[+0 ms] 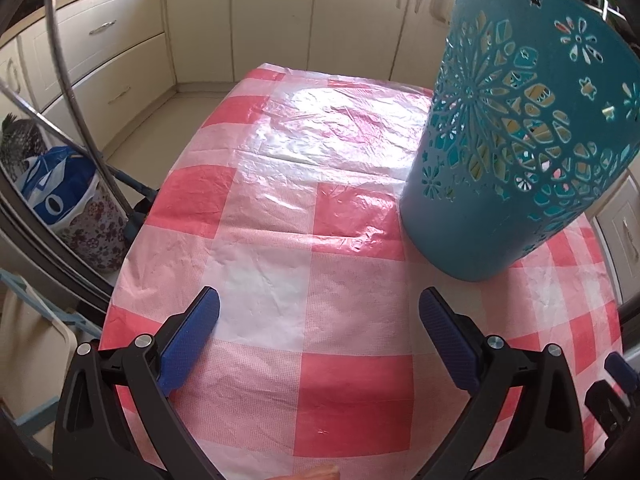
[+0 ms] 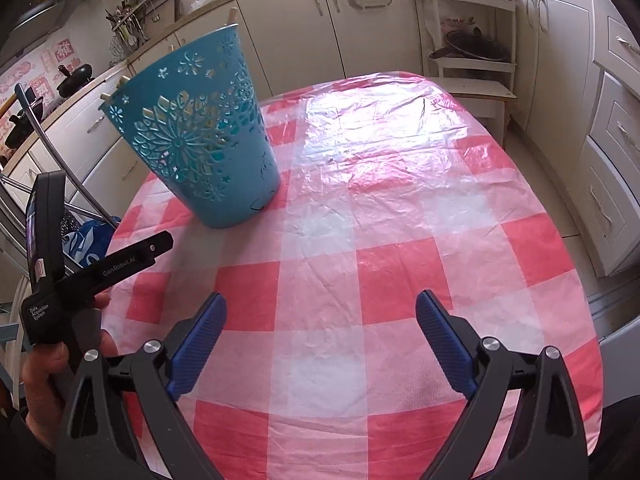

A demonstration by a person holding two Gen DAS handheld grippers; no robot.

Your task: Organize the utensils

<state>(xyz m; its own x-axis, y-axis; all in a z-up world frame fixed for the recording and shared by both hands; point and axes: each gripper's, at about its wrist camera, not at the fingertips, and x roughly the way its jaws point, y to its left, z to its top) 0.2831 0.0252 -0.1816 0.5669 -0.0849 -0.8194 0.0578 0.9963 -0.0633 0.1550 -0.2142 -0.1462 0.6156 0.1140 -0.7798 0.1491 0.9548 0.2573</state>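
Both wrist views, taken above a table point(image 2: 400, 248) covered by a red-and-white checked plastic cloth point(image 1: 280, 200). The left gripper point(image 1: 319, 312) has its 2 blue-padded jaws spread wide with nothing between them. The right gripper point(image 2: 321, 316) is likewise wide apart and empty; it hangs over bare cloth.

The teal holder point(image 2: 200, 136), a tall plastic cup with cut-out flower patterns, stands on the cloth toward the left far part of the table. Several pale handle ends point(image 2: 232, 14), probably wooden utensils, stick up past its rim. No loose utensil shows anywhere on the cloth, so the sorting looks finished or close to it.

Risks, as judged from this moment: the holder is tall, light-looking and loaded with long handles, and the left gripper sits near it, so a sideways sweep of either tool could tip it and spill the contents. The thin, wrinkled cloth could also drag under a jaw and pull the holder along.

Surface: the cloth is glossy, creased, and throws a strong glare at the middle. Room: a kitchen with cream cabinets point(image 2: 360, 20) along the walls, a white open shelf unit point(image 2: 472, 40) holding a dark pan, dark pots on the left counter, and a metal chair frame point(image 1: 72, 80) beside a blue bag at the table's left.
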